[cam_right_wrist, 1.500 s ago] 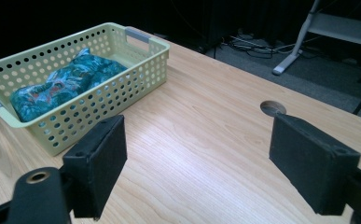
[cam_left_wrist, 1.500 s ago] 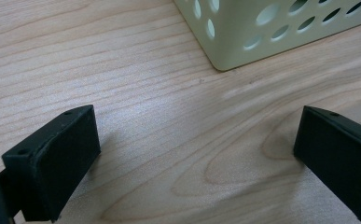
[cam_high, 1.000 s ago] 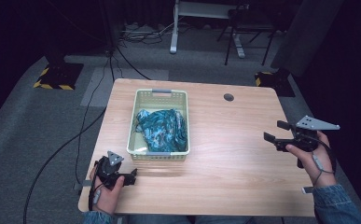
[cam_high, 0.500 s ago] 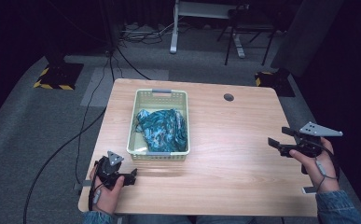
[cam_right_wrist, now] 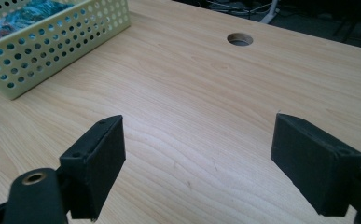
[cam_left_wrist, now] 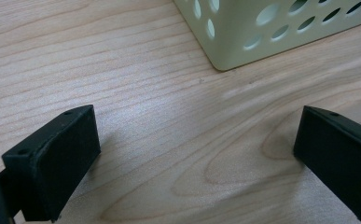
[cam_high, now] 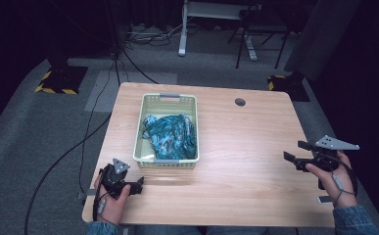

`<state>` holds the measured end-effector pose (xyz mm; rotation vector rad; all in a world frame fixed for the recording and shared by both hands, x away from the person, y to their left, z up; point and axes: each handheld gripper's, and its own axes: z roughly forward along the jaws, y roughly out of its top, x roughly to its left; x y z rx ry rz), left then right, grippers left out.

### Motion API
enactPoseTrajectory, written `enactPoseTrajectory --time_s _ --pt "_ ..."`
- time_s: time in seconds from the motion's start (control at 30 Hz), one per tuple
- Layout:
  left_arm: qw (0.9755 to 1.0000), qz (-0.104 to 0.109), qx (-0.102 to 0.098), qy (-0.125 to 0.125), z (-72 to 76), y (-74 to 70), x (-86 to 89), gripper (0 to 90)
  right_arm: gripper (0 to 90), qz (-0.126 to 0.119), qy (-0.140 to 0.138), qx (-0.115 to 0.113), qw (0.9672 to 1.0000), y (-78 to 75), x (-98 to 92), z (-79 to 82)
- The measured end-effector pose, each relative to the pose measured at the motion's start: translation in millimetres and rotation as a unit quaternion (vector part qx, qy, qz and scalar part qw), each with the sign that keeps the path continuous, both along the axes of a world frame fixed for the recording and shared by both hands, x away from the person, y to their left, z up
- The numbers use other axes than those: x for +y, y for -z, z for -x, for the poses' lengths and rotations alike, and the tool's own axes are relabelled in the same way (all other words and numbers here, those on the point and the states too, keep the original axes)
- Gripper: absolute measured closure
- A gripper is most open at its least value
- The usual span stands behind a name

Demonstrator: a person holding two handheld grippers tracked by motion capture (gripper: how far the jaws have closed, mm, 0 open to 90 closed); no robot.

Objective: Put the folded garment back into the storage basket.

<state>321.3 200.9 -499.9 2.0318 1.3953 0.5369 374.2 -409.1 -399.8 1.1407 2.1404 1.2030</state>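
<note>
A pale green perforated basket point(cam_high: 139, 132) stands on the left half of the wooden table point(cam_high: 246, 137), with a crumpled blue-teal patterned cloth point(cam_high: 170, 134) inside it. My left gripper point(cam_high: 139, 184) lies low on the table just in front of the basket's near left corner point(cam_left_wrist: 243, 32). Its jaws are open point(cam_left_wrist: 197, 149) over bare wood. My right gripper point(cam_high: 295, 151) hovers near the table's right edge and points left. Its jaws stand wide open point(cam_right_wrist: 199, 158) with nothing between them. The basket point(cam_right_wrist: 52, 37) and cloth point(cam_right_wrist: 24, 14) lie far off to its left.
A round cable hole point(cam_high: 240, 102) sits near the table's far edge, also ahead of the right gripper point(cam_right_wrist: 239, 39). Bare wood stretches between the basket and the right gripper. Cables and furniture legs lie on the dark floor beyond the table.
My right gripper has sunk a little and drifted toward the near right edge of the table, its jaws still open. The left gripper, basket and cloth have not moved.
</note>
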Motion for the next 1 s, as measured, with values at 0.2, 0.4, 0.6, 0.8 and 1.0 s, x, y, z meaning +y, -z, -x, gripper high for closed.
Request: enactPoseTrajectory --time_s 0.2,0.4,0.6,0.8,1.0 --pt "1.0000 0.000 0.000 0.000 0.0 0.0 0.0 0.1 17.7 0.011 0.011 0.010 0.9998 10.8 -6.9 2.8" --pt "1.0000 0.000 0.000 0.000 0.0 0.0 0.0 0.1 17.6 0.013 0.019 0.021 0.9995 22.4 -13.2 4.3" --pt "1.0000 0.000 0.001 0.000 0.0 -0.1 0.0 0.1 17.5 0.015 0.028 0.032 0.9990 32.5 -19.3 6.0" --pt "1.0000 0.000 0.000 0.000 0.0 0.0 0.0 0.1 17.4 0.011 0.032 0.043 0.9985 44.8 -22.8 9.0" --pt "1.0000 0.000 0.000 0.000 0.0 0.0 0.0 0.1 17.2 0.010 0.037 0.054 0.9978 56.4 -27.2 11.6"
